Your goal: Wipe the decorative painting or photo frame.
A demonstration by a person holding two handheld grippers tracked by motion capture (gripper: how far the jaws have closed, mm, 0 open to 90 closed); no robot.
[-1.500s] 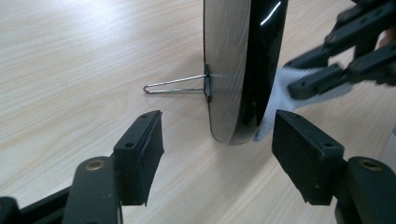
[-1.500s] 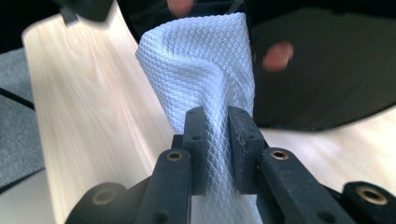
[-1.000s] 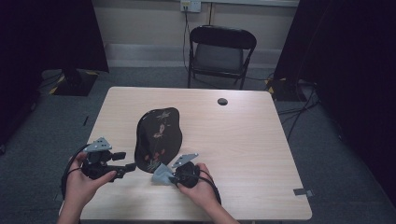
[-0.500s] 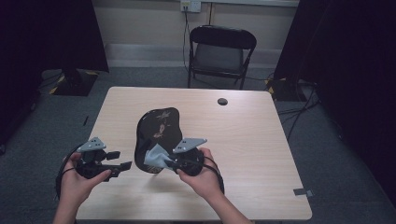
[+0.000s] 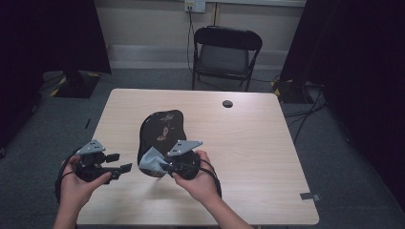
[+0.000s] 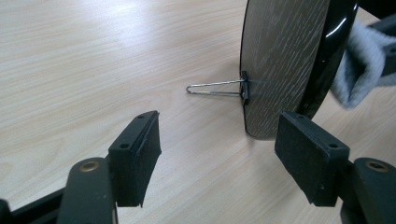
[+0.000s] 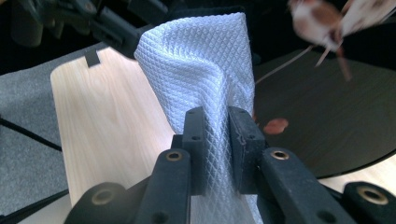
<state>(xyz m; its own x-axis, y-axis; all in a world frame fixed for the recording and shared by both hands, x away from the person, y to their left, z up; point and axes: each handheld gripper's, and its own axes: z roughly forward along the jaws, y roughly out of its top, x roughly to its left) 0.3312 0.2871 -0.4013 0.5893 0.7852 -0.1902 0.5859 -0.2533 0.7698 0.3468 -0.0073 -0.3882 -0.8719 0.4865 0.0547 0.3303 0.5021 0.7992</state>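
Tabletop (image 5: 248, 143): right tool (image 7: 218, 122) clamps cloth (image 7: 201, 60) against plate (image 5: 160, 131); left tool (image 6: 217, 149) apart.

No readable text, label, brand, number or sign anywhere. Glossy black lacquered plate (image 5: 160, 131): painted bird-and-branch motif only, no lettering. Pale grey waffle-weave cloth (image 7: 201, 70): plain, no tag or print. Light wooden table (image 5: 248, 143): bare grain, no markings. White wall outlet (image 5: 195, 5) at top of high view: too small to tell any print.
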